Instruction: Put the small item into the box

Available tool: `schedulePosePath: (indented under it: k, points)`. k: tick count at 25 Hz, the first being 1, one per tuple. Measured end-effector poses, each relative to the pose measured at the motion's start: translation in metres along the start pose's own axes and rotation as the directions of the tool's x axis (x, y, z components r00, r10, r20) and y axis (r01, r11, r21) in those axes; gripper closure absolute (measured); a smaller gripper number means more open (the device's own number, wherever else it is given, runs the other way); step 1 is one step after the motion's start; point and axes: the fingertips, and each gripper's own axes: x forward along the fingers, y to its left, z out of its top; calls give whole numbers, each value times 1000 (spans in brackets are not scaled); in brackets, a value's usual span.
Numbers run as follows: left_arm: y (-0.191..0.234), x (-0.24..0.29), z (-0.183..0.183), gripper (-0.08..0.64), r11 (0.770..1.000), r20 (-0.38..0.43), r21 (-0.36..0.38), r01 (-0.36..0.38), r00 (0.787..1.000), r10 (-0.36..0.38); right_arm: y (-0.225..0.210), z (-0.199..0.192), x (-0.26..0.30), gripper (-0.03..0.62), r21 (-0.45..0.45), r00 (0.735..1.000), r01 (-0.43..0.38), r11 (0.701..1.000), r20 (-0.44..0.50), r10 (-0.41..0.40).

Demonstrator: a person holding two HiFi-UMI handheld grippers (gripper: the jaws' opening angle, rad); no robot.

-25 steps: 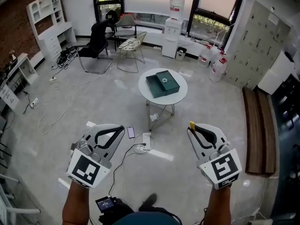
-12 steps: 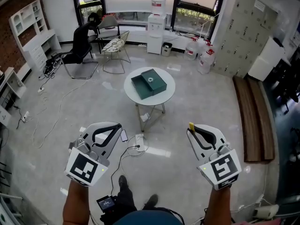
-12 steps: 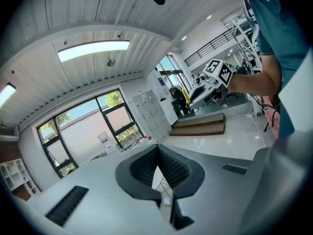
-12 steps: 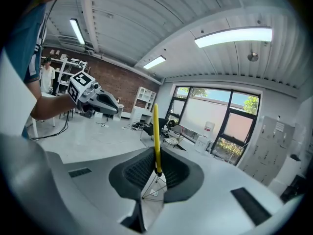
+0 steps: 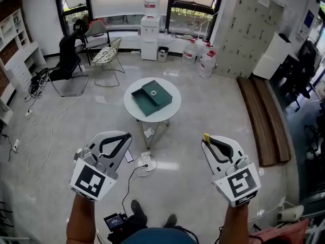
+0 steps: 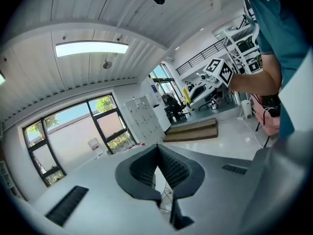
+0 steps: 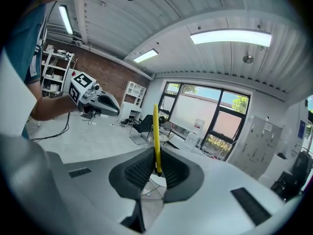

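Thus far our right gripper's [image 5: 206, 141] jaws pinch the yellow stick [image 7: 155, 131], left gripper [image 5: 128, 136] closed empty; the upper-centre green box [image 5: 152, 96] awaits.

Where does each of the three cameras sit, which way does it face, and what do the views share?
Head view: on the person's head, steeply down at the round table with the green box; forearms, left gripper, right gripper show.
Left gripper view: on that gripper, along its shut, empty jaws toward windows; the right arm shows.
Right gripper view: on that gripper, along jaws shut on a thin yellow item; the left arm shows.
Shared: each gripper view shows the other gripper.
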Motion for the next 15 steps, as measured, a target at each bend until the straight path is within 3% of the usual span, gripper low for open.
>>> schedulePosePath:
  k: [7,15]
  points:
    - [81,-32,-58,543,1000,35,-2,12,999,-12,44,45,79,529,-19,1000,25,999,-7,-25]
    - [148,-67,-92,542,1000,62,-12,8,998,-8,80,102,139,529,-56,1000,23,998,-12,-24]
